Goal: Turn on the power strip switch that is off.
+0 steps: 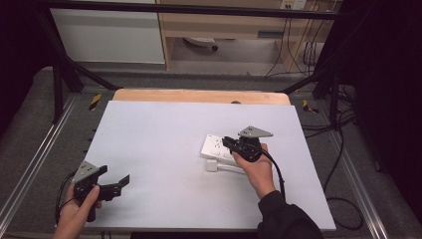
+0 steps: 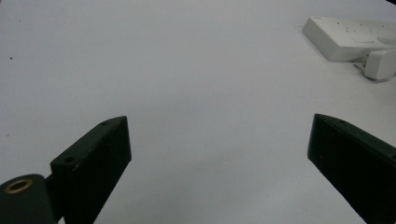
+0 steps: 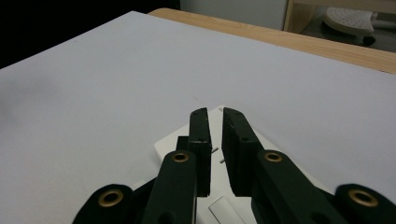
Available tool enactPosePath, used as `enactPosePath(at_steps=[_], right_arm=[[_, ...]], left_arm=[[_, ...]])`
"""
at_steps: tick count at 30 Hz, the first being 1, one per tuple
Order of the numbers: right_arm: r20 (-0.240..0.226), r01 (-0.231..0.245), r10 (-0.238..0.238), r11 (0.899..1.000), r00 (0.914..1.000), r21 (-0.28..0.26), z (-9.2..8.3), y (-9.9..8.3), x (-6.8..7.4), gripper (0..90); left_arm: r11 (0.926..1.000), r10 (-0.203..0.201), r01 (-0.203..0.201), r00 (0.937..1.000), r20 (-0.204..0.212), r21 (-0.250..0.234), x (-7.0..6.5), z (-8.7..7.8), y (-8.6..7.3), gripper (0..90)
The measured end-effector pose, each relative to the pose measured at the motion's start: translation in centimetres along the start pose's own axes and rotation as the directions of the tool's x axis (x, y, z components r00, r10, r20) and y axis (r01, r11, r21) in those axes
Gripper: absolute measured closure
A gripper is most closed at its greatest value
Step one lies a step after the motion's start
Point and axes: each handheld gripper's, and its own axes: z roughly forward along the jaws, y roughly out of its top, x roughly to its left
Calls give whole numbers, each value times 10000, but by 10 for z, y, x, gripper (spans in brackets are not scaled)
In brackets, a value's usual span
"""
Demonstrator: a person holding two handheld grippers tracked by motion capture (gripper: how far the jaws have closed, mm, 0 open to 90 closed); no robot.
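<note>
Pressing down with your right gripper [image 1: 230,143], its fingers nearly together over the power strip [image 1: 217,147] mid-counter, risks sliding it; your left gripper [image 1: 115,182] idles, fingers apart.

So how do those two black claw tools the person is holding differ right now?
The left gripper has its jaws spread wide apart, with bare table between them; the right gripper has its jaws drawn nearly together, a narrow gap left. The left gripper sits near the table's front edge, away from everything; the right gripper is over the white power strip. Whether it grips anything is unclear. Both are black, hand-held, and topped by a grey three-cornered plate.
</note>
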Motion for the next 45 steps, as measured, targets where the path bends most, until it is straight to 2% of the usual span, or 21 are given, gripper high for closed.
enactPosePath(at_steps=[20,45], right_arm=[[-380,275,-248,9971,9990,705,22,-20,13,867],[-149,363,-350,9947,9993,964,35,-28,12,899]], left_arm=[[10000,25,-25,10000,-15,14,0,0,0,61],[10000,34,-34,10000,-4,13,0,0,0,60]])
